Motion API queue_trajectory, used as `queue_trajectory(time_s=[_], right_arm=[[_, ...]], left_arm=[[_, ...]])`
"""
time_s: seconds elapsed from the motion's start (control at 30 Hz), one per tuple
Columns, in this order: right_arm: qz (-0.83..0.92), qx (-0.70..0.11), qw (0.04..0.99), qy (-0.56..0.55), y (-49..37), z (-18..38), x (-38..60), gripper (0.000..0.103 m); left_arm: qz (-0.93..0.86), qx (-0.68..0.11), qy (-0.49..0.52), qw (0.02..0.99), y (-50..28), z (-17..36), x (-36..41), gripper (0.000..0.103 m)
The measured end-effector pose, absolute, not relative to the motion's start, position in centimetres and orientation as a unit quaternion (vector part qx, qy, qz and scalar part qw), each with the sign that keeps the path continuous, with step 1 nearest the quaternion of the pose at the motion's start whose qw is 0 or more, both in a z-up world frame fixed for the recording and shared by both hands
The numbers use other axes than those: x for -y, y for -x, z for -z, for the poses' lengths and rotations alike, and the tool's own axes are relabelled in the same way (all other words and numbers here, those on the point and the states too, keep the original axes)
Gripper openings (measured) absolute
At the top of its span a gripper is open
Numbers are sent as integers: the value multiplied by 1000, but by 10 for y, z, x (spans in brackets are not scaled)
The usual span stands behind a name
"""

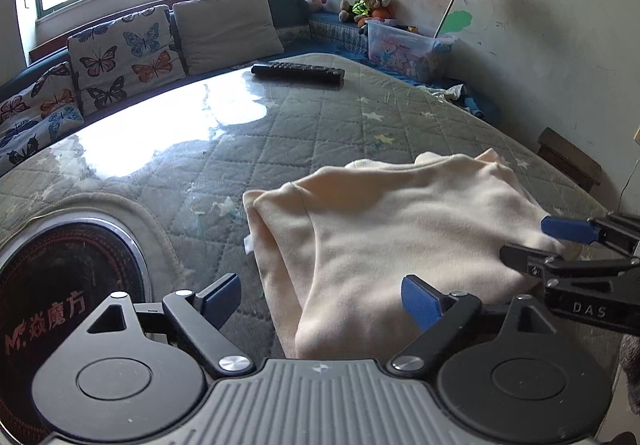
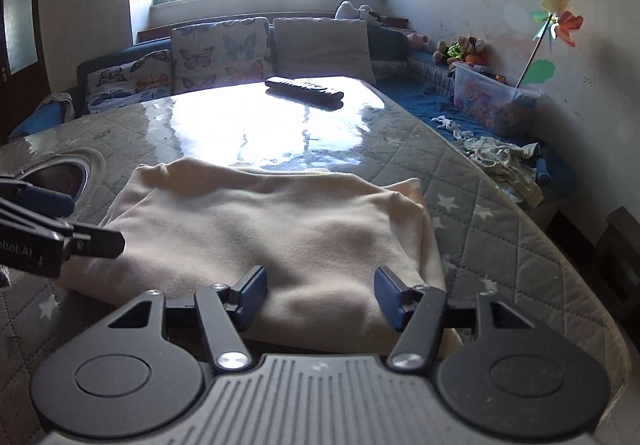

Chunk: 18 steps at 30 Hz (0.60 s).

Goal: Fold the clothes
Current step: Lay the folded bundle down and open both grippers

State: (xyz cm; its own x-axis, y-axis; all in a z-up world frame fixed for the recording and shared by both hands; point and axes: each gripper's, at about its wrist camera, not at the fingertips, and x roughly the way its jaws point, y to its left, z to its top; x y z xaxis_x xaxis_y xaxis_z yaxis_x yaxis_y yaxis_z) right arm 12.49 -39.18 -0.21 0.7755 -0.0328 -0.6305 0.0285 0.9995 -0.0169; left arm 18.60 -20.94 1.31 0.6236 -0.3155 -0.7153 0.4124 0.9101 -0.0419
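A cream garment [image 1: 392, 237] lies folded into a thick rectangle on the quilted grey table cover [image 1: 280, 133]. My left gripper [image 1: 320, 301] is open and empty, its fingers just above the garment's near left edge. My right gripper [image 2: 320, 297] is open and empty, its jaws spread over the garment's [image 2: 272, 229] near edge. The right gripper also shows in the left wrist view [image 1: 544, 241] at the garment's right corner. The left gripper also shows in the right wrist view [image 2: 68, 225] at the garment's left side.
A black remote [image 1: 298, 72] lies at the table's far end. A round built-in cooktop [image 1: 60, 285] is set in the table at the left. A sofa with butterfly cushions [image 1: 120, 53] stands behind. A toy bin [image 1: 408, 45] and loose clothes [image 2: 504, 161] lie at the right.
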Motion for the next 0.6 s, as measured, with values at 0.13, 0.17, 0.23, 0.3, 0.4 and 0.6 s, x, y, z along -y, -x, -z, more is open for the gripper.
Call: queue_trajectory(time_s=[0.13,0.17,0.23,0.3,0.4,0.6], right_arm=[[15,-331,943,2,-121,1,385,72],[13,-332,943,2,-121,1,383,73],[17,-332,943,10,-119,3,379,75],[22,-331,943,17,-117,5,376,77],[20,-330,944,15,-114,4,374,85],[24,-329,944,16,-109,6,370,87]], left_arm=[[203,-389,-66,896,-182,-9,210,95],[203,-391,-67,895,-181,-8,211,95],[204,-394,-71,894,-178,-6,211,95],[206,-395,-72,893,-175,-5,209,96],[207,-398,-72,891,-170,-2,208,97],[207,-396,-61,892,-161,-3,199,98]])
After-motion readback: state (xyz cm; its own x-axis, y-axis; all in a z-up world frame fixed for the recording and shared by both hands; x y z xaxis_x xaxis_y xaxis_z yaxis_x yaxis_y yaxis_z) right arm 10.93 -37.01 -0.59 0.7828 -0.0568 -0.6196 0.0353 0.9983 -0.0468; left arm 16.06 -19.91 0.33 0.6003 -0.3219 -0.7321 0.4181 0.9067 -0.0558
